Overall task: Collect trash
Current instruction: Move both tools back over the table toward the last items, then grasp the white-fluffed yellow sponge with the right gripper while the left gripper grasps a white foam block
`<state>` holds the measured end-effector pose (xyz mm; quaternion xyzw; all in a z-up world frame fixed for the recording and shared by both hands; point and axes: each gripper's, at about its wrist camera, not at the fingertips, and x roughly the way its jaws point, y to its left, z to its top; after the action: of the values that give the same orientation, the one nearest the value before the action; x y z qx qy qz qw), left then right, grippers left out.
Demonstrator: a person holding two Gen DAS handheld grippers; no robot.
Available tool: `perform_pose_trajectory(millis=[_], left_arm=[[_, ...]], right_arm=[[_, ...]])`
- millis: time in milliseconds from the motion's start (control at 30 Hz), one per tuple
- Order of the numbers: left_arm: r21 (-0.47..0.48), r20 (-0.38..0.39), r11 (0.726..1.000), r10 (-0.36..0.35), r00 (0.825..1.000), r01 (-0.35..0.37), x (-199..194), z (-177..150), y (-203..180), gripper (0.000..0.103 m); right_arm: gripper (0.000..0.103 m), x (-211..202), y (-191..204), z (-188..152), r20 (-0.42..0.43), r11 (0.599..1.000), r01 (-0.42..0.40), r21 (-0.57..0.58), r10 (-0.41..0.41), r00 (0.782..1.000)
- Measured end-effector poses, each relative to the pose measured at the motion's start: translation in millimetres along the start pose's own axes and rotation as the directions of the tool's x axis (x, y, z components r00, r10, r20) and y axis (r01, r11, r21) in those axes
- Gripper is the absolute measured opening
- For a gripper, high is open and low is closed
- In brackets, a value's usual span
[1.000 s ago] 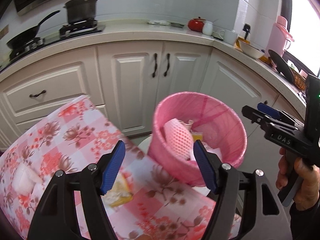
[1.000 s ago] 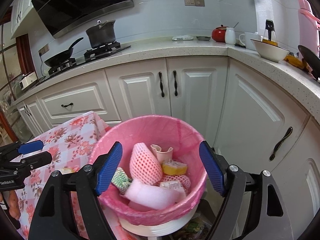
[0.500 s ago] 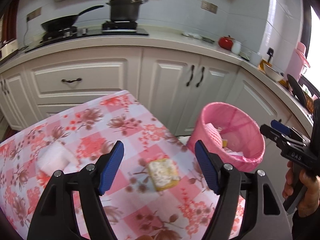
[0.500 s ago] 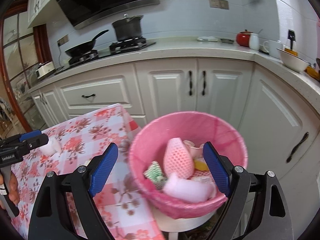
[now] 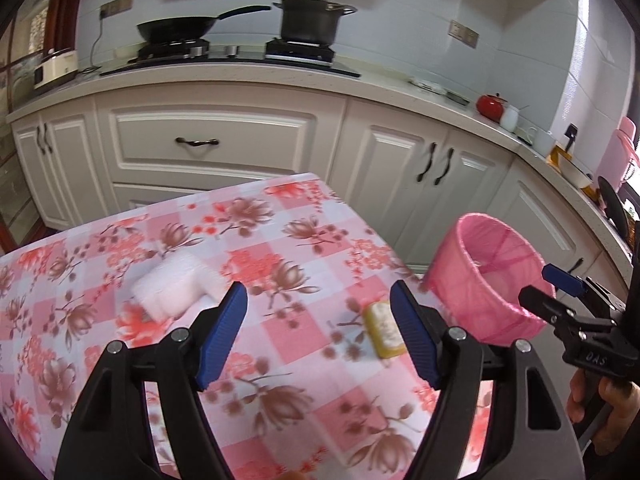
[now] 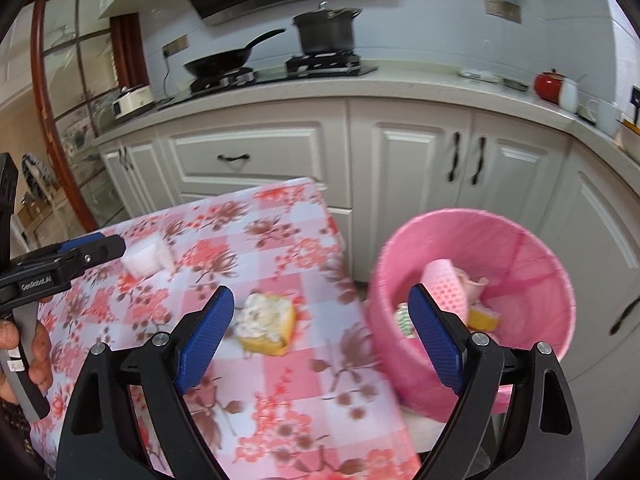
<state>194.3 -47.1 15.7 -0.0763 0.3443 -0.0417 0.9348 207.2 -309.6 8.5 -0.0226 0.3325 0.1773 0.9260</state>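
Two grippers: both are held above the flowered cloth, and neither carries anything.
Left gripper (image 5: 318, 334): its blue fingers (image 5: 222, 338) are spread apart with only the cloth showing between them; they have just been opening a little.
Right gripper (image 6: 322, 338): its fingers (image 6: 204, 334) are spread wide and have just been opening; nothing is pressed between them, though the yellow sponge scrap shows in the gap below.
Counter (image 6: 288, 380): a small counter under a pink checked cloth with red and brown flowers.
Yellow sponge scrap (image 6: 266, 324): lying on the cloth near the counter's right edge, apart from both grippers.
White foam piece (image 5: 172, 286): lying on the cloth farther left, well apart from the sponge scrap; blurred.
Pink bin (image 6: 516, 248): lined with a pink bag, just beside the counter's right edge, lower than its top.
Trash in bin (image 6: 442, 282): a pink foam net sleeve, a yellow piece and other scraps lie inside.
Kitchen worktop (image 5: 380, 84): behind, with white cabinets under it, carrying a frying pan (image 5: 176, 32), a black pot (image 5: 310, 20) and a red jar (image 5: 489, 106).
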Motion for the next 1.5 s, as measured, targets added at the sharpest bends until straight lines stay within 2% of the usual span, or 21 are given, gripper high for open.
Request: perform_pose_trajectory(millis=[333,700,867,1200,1500], left_arm=[[-0.073,-0.016,0.995,0.063,0.998,-0.064,0.4,-15.8,53.0,0.072],[-0.126,-0.054,0.982,0.137,0.989,-0.143,14.9,-26.6,107.9,0.076],[-0.095,-0.085,0.980,0.167,0.982,-0.175,31.5,-27.4,119.0,0.076],[0.003,-0.133,0.983,0.183,0.974,-0.184,71.2,-17.6,133.8,0.081],[0.052,-0.165,0.985,0.173,0.971,-0.166,98.5,-10.0,142.8,0.081]], right_arm=[[0.083,39.7,46.6,-13.4,-0.091,0.997,-0.057,-0.045,0.053,0.994],[0.083,94.8,60.9,-28.0,-0.201,0.998,-0.049,-0.038,0.040,0.979],[0.083,115.6,62.4,-33.2,-0.239,0.999,-0.041,-0.025,0.034,0.970],[0.079,135.2,54.8,-30.2,-0.259,1.000,-0.008,-0.008,0.006,0.966],[0.069,147.2,57.3,-30.0,-0.281,1.000,-0.001,-0.020,-0.005,0.960]])
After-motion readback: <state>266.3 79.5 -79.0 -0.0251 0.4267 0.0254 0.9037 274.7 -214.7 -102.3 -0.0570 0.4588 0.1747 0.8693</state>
